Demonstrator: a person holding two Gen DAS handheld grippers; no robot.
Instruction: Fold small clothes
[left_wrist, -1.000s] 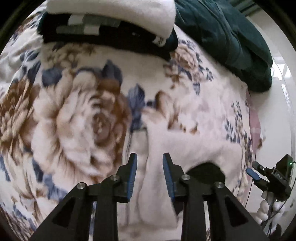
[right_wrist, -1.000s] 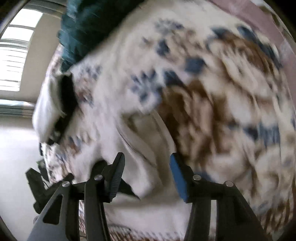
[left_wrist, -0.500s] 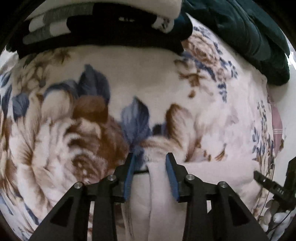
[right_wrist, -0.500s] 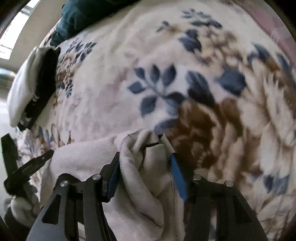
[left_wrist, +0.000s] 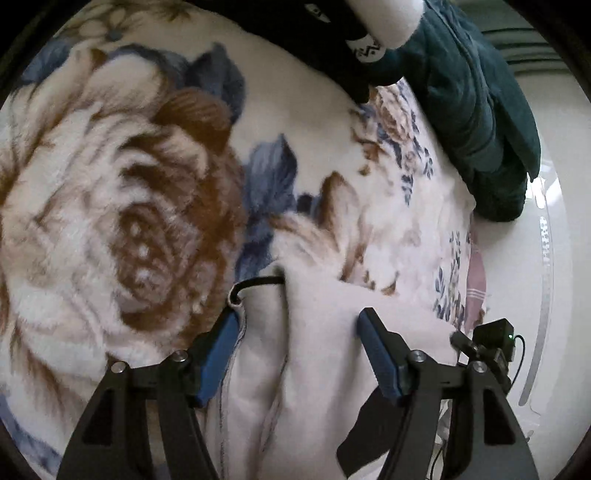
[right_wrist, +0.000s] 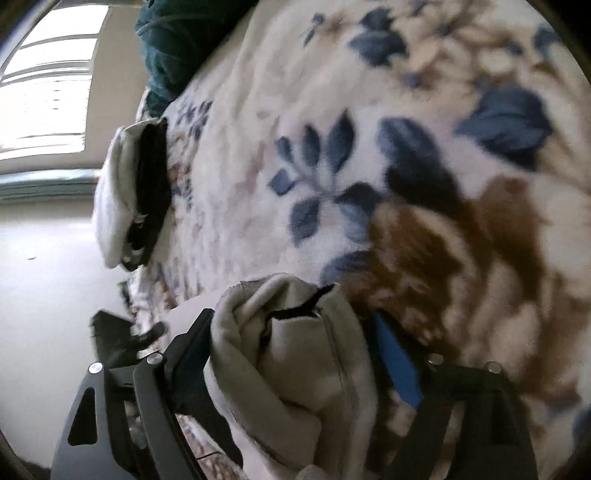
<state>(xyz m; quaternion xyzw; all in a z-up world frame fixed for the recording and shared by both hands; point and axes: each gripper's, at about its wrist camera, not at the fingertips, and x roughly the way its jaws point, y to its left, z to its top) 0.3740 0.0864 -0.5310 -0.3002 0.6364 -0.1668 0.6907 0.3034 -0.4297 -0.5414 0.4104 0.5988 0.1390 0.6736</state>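
Observation:
A small cream fleece garment (left_wrist: 314, 350) with a thin black trim lies on the floral blanket (left_wrist: 110, 206). My left gripper (left_wrist: 295, 332) is open, its blue pads either side of the garment's folded edge, low on the cloth. In the right wrist view the same garment (right_wrist: 295, 350) bunches up between the fingers of my right gripper (right_wrist: 295, 332), which stands wide around the bundle; the left finger presses the cloth, the blue right pad (right_wrist: 397, 354) sits beside it. The other gripper (left_wrist: 487, 343) shows at the right edge of the left wrist view.
A stack of folded clothes, white on black (left_wrist: 354, 33), lies at the far edge of the blanket; it also shows in the right wrist view (right_wrist: 129, 195). A dark green garment (left_wrist: 476, 110) lies heaped at the back right. The bed edge and pale floor (right_wrist: 48, 277) are to the left.
Both grippers have opened wider since half a second ago. The garment's corners now sit loosely between the fingers and the left view has shifted toward the folded stack.

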